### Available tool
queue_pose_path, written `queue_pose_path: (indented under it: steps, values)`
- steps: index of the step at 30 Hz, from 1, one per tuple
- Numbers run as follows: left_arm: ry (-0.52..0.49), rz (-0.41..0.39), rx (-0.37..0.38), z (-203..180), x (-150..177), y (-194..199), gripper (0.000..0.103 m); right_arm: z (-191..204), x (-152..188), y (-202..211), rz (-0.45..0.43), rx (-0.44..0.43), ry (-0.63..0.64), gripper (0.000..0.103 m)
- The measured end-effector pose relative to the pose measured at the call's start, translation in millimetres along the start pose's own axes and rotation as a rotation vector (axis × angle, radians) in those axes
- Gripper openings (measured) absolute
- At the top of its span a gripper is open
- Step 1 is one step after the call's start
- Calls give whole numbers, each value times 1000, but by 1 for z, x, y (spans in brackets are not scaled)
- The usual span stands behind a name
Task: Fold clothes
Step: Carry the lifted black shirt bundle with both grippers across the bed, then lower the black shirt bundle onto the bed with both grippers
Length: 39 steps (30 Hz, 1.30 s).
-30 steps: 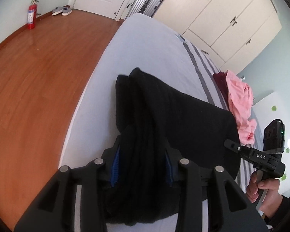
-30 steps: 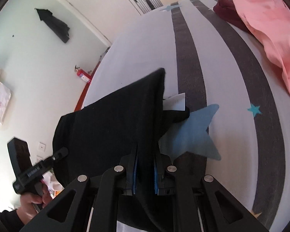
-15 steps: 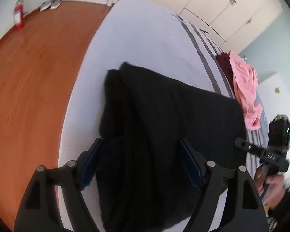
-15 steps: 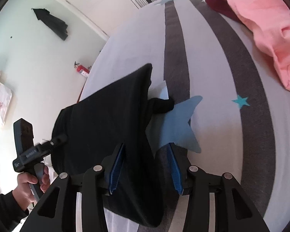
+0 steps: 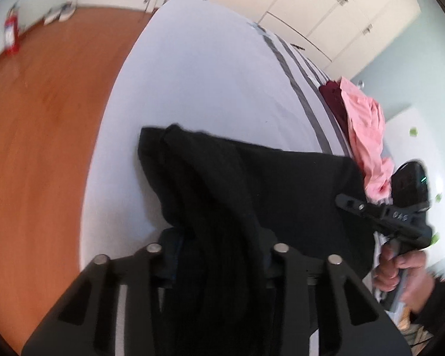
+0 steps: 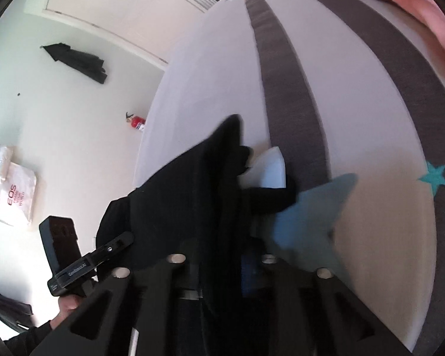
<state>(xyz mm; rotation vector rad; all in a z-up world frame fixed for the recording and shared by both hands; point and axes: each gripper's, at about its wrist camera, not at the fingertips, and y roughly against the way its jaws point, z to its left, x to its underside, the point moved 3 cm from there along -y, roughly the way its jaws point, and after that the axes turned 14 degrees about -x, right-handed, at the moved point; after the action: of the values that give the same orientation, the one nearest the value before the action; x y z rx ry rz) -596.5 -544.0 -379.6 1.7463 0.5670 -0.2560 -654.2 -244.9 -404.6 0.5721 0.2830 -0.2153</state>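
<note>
Left gripper (image 5: 219,255) fingertips buried under black garment (image 5: 270,184); both views motion-blurred. Right gripper (image 6: 222,262) tips likewise hidden by cloth; its blue pad (image 6: 249,273) only dimly seen. Bed (image 5: 210,68) white with grey stripes, blue stars; wooden floor (image 5: 38,124), white wardrobe (image 5: 335,14) (extinguisher (image 5: 11,35) by wall). Garment bunched at near bed edge, stretched between grippers; both sets of fingers just closing, now clamped on its fabric; pink clothes (image 5: 365,124) behind.
</note>
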Motion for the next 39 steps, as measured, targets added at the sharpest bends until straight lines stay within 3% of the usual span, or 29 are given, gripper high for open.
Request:
queue_pose_path:
  steps: [3, 7, 8, 9, 10, 12, 18, 22, 23, 24, 25, 26, 28, 32, 34, 37, 39]
  values:
    - [-27, -40, -9, -10, -13, 6, 28, 16, 0, 14, -50, -19, -4, 10]
    - [-76, 4, -62, -16, -9, -13, 30, 2, 6, 18, -54, -12, -56, 12]
    - [-89, 15, -76, -18, -8, -18, 36, -5, 9, 17, -46, 1, -67, 15]
    - [-69, 21, -81, -15, -7, -21, 41, -13, 11, 15, -37, 13, -77, 24]
    - [-18, 20, -77, -9, -6, -20, 49, -20, 13, 13, -28, 25, -88, 24]
    - [59, 9, -71, 3, -5, -15, 54, -16, 8, 17, -23, 53, -54, 27]
    - [-59, -138, -187, -2, 10, 21, 54, -5, -4, 40, -46, 160, 103, 31]
    - [-96, -158, -266, 3, 16, 30, 54, -2, 3, 41, -46, 257, 192, 31]
    - [-107, -176, -314, 3, 15, 33, 51, 1, 7, 40, -52, 295, 212, 31]
    - [-116, -199, -373, 5, 14, 37, 47, 7, 9, 41, -68, 361, 236, 25]
    - [-120, -221, -410, 3, 12, 42, 39, 16, 11, 43, -100, 460, 268, 10]
    - [-118, -239, -403, 3, 9, 49, 37, 28, 13, 46, -139, 528, 302, 9]
    - [-131, -265, -314, -11, 1, 54, 37, 54, 16, 46, -180, 509, 373, 9]
    - [-157, -244, -273, -38, -15, 25, 25, 99, 28, -6, -81, 459, 567, 9]
    - [-149, -219, -265, -48, -24, 3, 24, 102, 28, -28, -62, 452, 563, 9]
    - [-140, -167, -304, -45, -25, -26, 15, 83, 23, -43, -45, 449, 468, 9]
    - [-137, -145, -319, -41, -24, -43, 14, 66, 17, -38, -54, 448, 418, 2]
